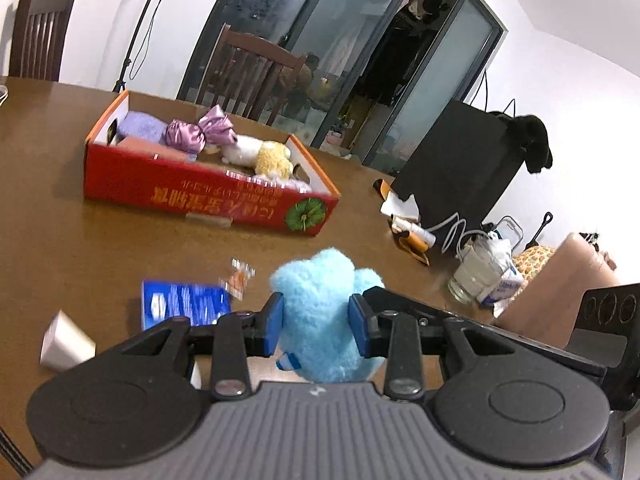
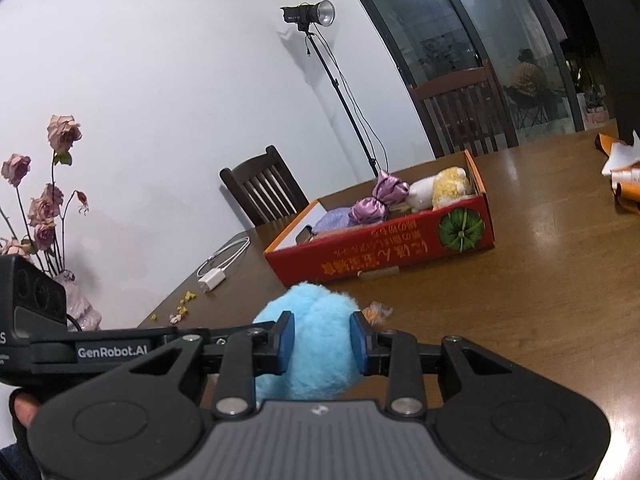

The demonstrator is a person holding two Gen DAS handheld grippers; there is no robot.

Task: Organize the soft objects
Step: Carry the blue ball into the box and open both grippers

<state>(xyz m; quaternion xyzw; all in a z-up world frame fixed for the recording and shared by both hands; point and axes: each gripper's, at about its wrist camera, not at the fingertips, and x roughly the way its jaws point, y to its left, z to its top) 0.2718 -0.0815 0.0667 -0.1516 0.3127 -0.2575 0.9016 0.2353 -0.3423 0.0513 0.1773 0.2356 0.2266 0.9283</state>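
Plush clamped by left gripper and right gripper.

Bare table lies before the red box, wrapper between

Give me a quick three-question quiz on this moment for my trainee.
1. True or false: both tools grip the blue plush toy.
2. Which lies in the red box? A) a glass B) a purple satin bundle C) a charger
3. Fill in: the box sits on the ___ table.

Key: 1 true: left tool and right tool both pinch it. 2 B. 3 wooden.
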